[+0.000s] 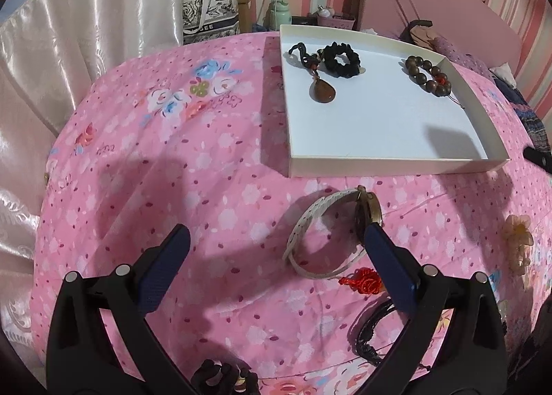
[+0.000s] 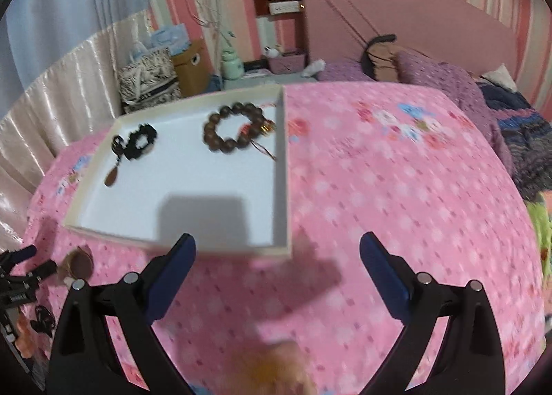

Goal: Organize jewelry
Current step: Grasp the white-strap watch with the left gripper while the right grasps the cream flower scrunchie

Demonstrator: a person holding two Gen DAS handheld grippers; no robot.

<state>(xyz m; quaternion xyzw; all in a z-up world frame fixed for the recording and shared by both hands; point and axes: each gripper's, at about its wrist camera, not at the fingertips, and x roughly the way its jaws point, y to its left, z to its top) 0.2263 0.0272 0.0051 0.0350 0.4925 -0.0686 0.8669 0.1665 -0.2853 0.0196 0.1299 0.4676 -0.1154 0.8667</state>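
Note:
My left gripper [image 1: 276, 243] is open just above the pink floral sheet. A watch [image 1: 367, 212] with a white strap [image 1: 310, 219] lies between its fingers, its face right at the right fingertip [image 1: 374, 239]. A red knot [image 1: 362, 281] and a black cord [image 1: 372, 333] lie beside that finger. The white tray [image 1: 379, 167] beyond holds a brown pendant necklace [image 1: 322, 91], a black scrunchie [image 1: 339, 57] and a wooden bead bracelet [image 1: 427, 74]. My right gripper [image 2: 277, 246] is open and empty at the tray's near right corner [image 2: 284, 250]. The bead bracelet [image 2: 234, 129] shows there too.
A peach flower clip [image 1: 517, 239] lies on the sheet at the right. A blurred orange thing [image 2: 276, 367] sits below my right gripper. Purple pillows and clothes [image 2: 465, 91] pile up at the bed's far right. Shiny cream curtain [image 1: 51, 67] hangs along the left.

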